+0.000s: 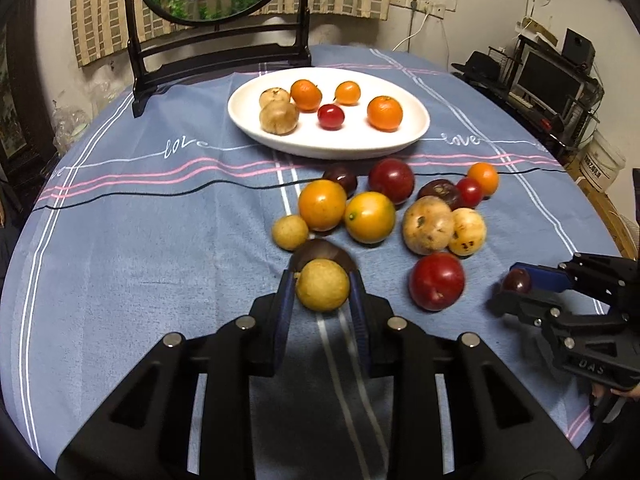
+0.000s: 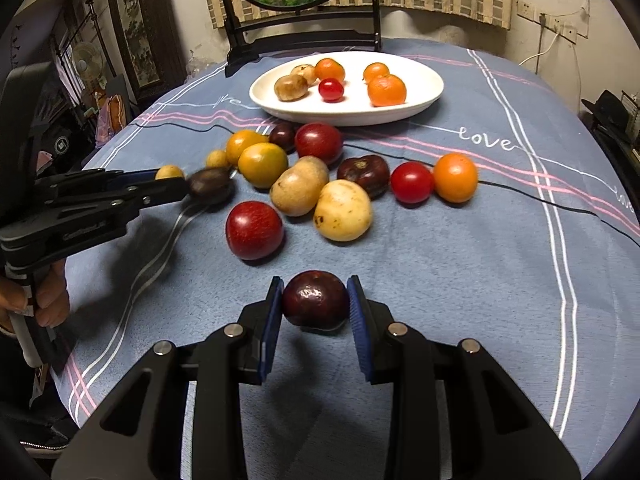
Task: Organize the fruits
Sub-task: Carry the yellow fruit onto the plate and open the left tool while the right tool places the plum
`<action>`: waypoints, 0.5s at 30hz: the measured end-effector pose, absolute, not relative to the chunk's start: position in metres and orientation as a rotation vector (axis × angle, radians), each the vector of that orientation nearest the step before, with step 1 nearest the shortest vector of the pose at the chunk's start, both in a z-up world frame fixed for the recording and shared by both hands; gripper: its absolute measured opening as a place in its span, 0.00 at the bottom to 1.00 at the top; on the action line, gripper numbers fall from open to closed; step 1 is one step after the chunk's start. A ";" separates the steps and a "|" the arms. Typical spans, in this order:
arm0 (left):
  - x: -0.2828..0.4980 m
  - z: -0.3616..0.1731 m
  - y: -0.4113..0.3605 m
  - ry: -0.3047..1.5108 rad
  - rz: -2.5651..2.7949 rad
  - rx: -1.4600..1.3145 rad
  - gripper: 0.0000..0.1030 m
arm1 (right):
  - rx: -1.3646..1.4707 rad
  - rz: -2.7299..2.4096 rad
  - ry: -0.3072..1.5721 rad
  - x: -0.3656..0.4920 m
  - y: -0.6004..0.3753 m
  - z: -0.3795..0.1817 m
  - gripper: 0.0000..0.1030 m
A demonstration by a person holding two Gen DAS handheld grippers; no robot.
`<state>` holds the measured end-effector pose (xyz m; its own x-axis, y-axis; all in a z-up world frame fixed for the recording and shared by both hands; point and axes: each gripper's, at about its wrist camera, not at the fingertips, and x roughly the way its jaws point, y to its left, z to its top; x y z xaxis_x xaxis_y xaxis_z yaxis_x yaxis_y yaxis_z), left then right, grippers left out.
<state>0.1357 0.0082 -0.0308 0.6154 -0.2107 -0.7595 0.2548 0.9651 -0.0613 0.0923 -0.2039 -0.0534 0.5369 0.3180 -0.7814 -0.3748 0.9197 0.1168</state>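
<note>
Fruits (image 1: 370,218) lie loose on the bench (image 1: 120,260) ahead of the fingers, with six more on the white plate (image 1: 416,128) beyond. Left wrist view: the left gripper (image 1: 322,286) is clamped on a round, matte yellow-tan fruit (image 1: 322,291), which hides part of a dark fruit (image 1: 320,250) directly behind it. Right wrist view: the right gripper (image 2: 316,300) is clamped on a glossy dark purple fruit (image 2: 315,299); a person's hand (image 2: 36,296) grips the left handle, unseen in the other view.

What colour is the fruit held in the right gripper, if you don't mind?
Dark purple-red fruit, seen best in the right wrist view.
</note>
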 end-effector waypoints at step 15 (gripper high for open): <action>0.136 -0.016 0.006 0.856 -0.295 0.026 0.27 | -0.066 0.406 0.885 0.096 -0.206 -0.040 0.32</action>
<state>0.1363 0.0064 -0.0162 0.6172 -0.2458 -0.7474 0.2668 0.9590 -0.0950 0.0961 -0.2063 -0.0404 0.5623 0.3173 -0.7636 -0.3714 0.9220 0.1096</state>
